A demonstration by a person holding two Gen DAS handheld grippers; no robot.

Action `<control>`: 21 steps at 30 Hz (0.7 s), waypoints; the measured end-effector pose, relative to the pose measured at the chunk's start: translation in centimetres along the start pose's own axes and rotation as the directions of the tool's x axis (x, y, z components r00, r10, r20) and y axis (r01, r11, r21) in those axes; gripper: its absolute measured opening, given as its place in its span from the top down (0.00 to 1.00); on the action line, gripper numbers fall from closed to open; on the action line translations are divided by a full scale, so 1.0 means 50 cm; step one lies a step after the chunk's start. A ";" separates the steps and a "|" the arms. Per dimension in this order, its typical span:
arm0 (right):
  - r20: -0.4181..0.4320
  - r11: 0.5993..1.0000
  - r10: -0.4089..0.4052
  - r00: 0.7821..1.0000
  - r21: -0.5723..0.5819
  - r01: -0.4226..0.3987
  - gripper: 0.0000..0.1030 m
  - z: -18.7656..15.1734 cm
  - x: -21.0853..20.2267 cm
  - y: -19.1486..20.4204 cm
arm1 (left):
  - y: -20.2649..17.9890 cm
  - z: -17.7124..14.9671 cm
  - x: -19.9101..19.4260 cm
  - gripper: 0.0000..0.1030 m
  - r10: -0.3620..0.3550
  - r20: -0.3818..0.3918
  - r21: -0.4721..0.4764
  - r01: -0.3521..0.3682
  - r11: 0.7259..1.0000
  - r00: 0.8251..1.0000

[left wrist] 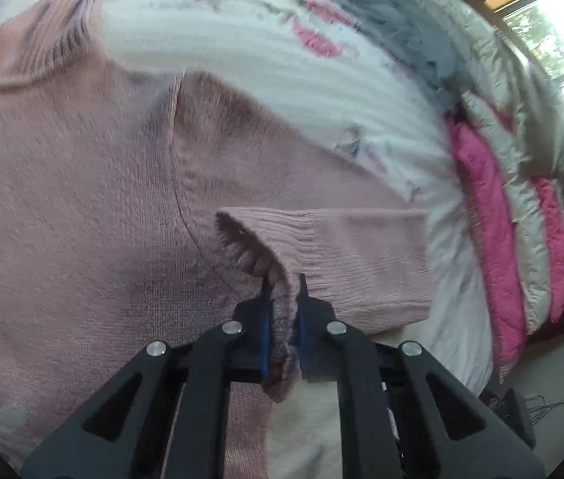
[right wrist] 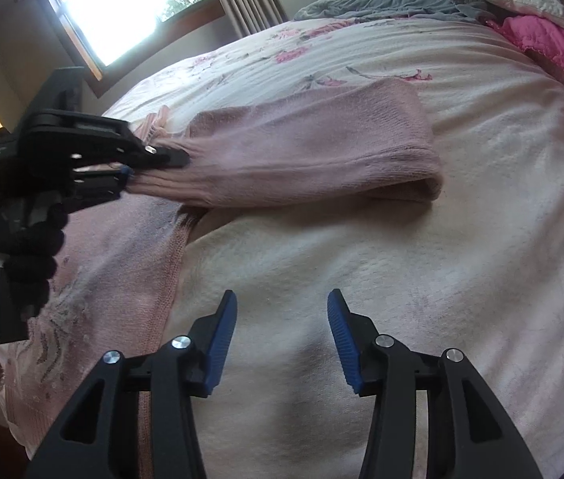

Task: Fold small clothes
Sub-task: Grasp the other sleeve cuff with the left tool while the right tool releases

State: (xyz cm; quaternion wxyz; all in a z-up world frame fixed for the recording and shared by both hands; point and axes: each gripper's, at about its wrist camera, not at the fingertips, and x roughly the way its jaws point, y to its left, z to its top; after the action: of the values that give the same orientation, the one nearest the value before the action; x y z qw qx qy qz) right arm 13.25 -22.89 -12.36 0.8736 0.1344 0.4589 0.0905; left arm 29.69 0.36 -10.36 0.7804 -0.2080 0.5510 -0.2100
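A pink knit sweater [left wrist: 74,183] lies spread on the bed. My left gripper [left wrist: 284,283] is shut on the ribbed cuff of its sleeve [left wrist: 346,251], holding the sleeve doubled back toward the body. In the right wrist view the same left gripper [right wrist: 158,167] shows at the left in a black-gloved hand [right wrist: 22,255], and the folded sleeve [right wrist: 314,151] stretches to the right. My right gripper [right wrist: 282,307] hangs open above bare bedspread, just right of the sweater's side edge [right wrist: 170,279], with nothing between its fingers.
The bed has a white floral bedspread [right wrist: 461,259]. A grey garment [right wrist: 385,0] and a pink and cream quilt [right wrist: 553,40] are piled at its far end. A bright window [right wrist: 130,4] lies beyond the bed. Floor with cables [left wrist: 553,403] shows past the bed edge.
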 end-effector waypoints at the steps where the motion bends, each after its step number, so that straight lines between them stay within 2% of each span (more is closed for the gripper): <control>1: 0.002 1.000 -0.005 1.000 0.006 0.005 0.54 0.001 -0.003 -0.002 | -0.005 0.001 -0.029 0.92 -0.012 0.036 0.020 0.012 1.000 0.999; 4: 0.012 1.000 0.001 1.000 0.026 -0.001 0.53 0.004 -0.017 -0.009 | 0.007 0.011 -0.115 0.92 -0.018 0.124 0.037 0.013 0.999 0.992; 7: 0.025 1.000 0.003 1.000 0.028 -0.004 0.53 0.023 -0.018 0.001 | 0.040 0.023 -0.202 0.92 0.027 0.209 0.047 -0.037 0.998 0.978; 13: 0.044 0.998 0.039 0.998 0.039 -0.041 0.53 0.074 -0.009 0.035 | 0.162 0.048 -0.355 0.92 0.135 0.298 -0.021 -0.135 0.991 0.945; 17: 0.041 0.998 0.055 0.998 0.017 -0.056 0.53 0.115 0.023 0.083 | 0.251 0.059 -0.420 0.92 0.207 0.327 -0.074 -0.193 0.978 0.922; 20: 0.023 0.997 0.078 0.997 -0.008 -0.078 0.39 0.147 0.056 0.127 | 0.324 0.063 -0.462 0.92 0.257 0.332 -0.119 -0.230 0.966 0.908; 21: 0.025 0.996 0.093 0.995 -0.017 -0.092 0.38 0.158 0.066 0.145 | 0.350 0.064 -0.471 0.92 0.267 0.329 -0.145 -0.231 0.962 0.906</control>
State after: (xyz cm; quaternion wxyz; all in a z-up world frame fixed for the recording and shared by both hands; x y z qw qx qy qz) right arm 21.40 -16.31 -8.34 0.8753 0.1496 0.4402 0.1329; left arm 27.28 28.25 -0.92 0.8737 -0.2092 0.4373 -0.0402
